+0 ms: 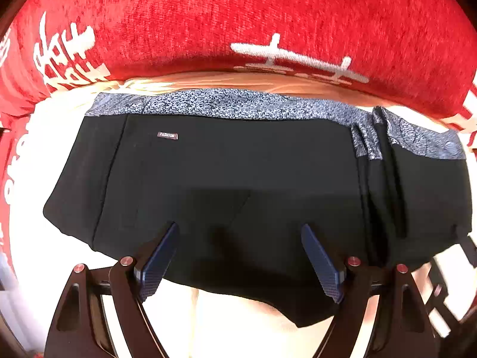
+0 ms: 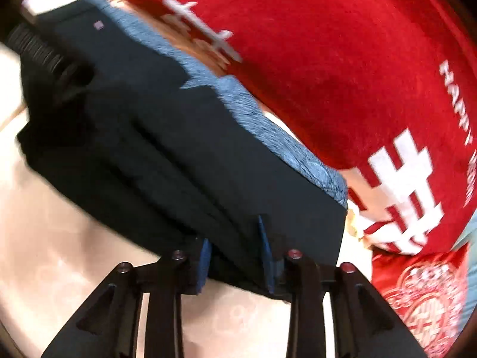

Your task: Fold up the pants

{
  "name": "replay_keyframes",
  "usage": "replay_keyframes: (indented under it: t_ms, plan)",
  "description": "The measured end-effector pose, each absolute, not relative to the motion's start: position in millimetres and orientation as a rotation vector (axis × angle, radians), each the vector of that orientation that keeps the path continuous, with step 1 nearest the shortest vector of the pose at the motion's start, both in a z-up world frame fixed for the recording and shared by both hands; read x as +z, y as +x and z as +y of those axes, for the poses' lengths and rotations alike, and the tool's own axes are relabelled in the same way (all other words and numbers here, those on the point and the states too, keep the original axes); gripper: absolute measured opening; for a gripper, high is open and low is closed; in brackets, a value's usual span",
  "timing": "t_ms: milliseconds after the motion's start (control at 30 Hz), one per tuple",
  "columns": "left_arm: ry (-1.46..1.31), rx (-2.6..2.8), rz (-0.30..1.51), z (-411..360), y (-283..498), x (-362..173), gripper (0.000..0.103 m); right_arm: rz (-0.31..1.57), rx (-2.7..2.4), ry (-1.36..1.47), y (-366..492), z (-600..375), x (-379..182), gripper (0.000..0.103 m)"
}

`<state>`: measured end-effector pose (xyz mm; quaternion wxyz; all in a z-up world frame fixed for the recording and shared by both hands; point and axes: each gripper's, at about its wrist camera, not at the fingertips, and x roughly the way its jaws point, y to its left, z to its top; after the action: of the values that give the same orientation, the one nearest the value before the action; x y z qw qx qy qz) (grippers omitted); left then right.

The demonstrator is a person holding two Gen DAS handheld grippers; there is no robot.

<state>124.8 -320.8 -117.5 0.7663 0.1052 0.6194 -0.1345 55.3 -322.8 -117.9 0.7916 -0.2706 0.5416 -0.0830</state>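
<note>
The pants lie across the middle of my left view as a compact black block, the blue-grey waistband along its top edge and a small tag in the upper left of the cloth. In my right view the same block runs from the upper left down to the lower centre, and there I make out at least 2 stacked layers along its near side, so I judge the folding mostly done. What seems left is 1 more fold or just a squaring of the edges; a pleat near the right end of the waistband looks untidy in the left view. My left gripper stands wide, its blue pads apart over the lower edge of the pants and closed on nothing. My right gripper is narrower, with the near corner of the pants between its pads; the view is blurred, so I cannot tell whether they pinch the cloth or only straddle it. The pants rest on a pale surface, with a red blanket bearing white characters behind them. I see no box, basket or other container in either view.
</note>
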Motion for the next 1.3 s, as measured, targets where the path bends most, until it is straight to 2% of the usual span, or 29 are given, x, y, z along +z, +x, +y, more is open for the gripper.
replay_keyframes:
  t_ms: [133, 200, 267, 333, 400, 467, 500, 600, 667, 733, 767, 800, 833, 1000, 1100, 1133, 1200, 1300]
  plan:
    - [0.198, -0.392, 1.360, -328, 138, -107, 0.085, 1.203, -0.090, -0.338, 43, -329, -90, 0.041]
    - [0.183, -0.452, 1.373, -334, 140, -107, 0.085, 1.210, -0.088, -0.084, 44, -353, -78, 0.041]
    - [0.166, -0.544, 1.402, -356, 138, -104, 0.085, 1.188, -0.094, 0.306, 39, -392, -71, 0.041]
    - [0.170, -0.602, 1.433, -380, 135, -107, 0.085, 1.154, -0.110, 0.715, 33, -436, -86, 0.041]
    - [0.179, -0.644, 1.437, -399, 129, -109, 0.085, 1.094, -0.134, 0.990, 23, -464, -104, 0.041]
    - [0.187, -0.672, 1.444, -416, 126, -113, 0.084, 1.038, -0.126, 1.131, 16, -474, -115, 0.041]
    - [0.187, -0.669, 1.449, -421, 126, -116, 0.077, 1.031, -0.134, 1.183, 12, -476, -122, 0.041]
    - [0.166, -0.668, 1.482, -430, 126, -130, 0.056, 1.039, -0.173, 1.283, 7, -480, -141, 0.041]
    - [0.148, -0.671, 1.492, -434, 121, -130, 0.053, 1.013, -0.189, 1.353, 4, -483, -150, 0.041]
    - [0.158, -0.677, 1.478, -436, 117, -125, 0.053, 0.975, -0.193, 1.395, 4, -488, -153, 0.041]
    - [0.166, -0.679, 1.473, -438, 115, -122, 0.053, 0.958, -0.193, 1.402, 5, -489, -153, 0.036]
    - [0.176, -0.681, 1.466, -439, 113, -118, 0.053, 0.953, -0.198, 1.395, 7, -490, -152, 0.025]
    - [0.184, -0.679, 1.452, -440, 111, -113, 0.053, 0.955, -0.205, 1.383, 8, -491, -149, 0.006]
    - [0.248, -0.639, 1.353, -425, 88, -95, 0.053, 0.977, -0.151, 1.288, -2, -482, -121, 0.006]
    - [0.278, -0.581, 1.377, -419, 85, -112, 0.054, 1.053, -0.159, 1.277, -5, -471, -136, 0.006]
    - [0.259, -0.567, 1.393, -417, 86, -117, 0.056, 1.080, -0.170, 1.266, -5, -474, -145, 0.005]
    - [0.256, -0.534, 1.377, -416, 90, -115, 0.069, 1.068, -0.202, 1.246, -2, -474, -158, 0.005]
    - [0.279, -0.517, 1.344, -418, 93, -106, 0.070, 1.093, -0.158, 1.207, 4, -477, -148, 0.008]
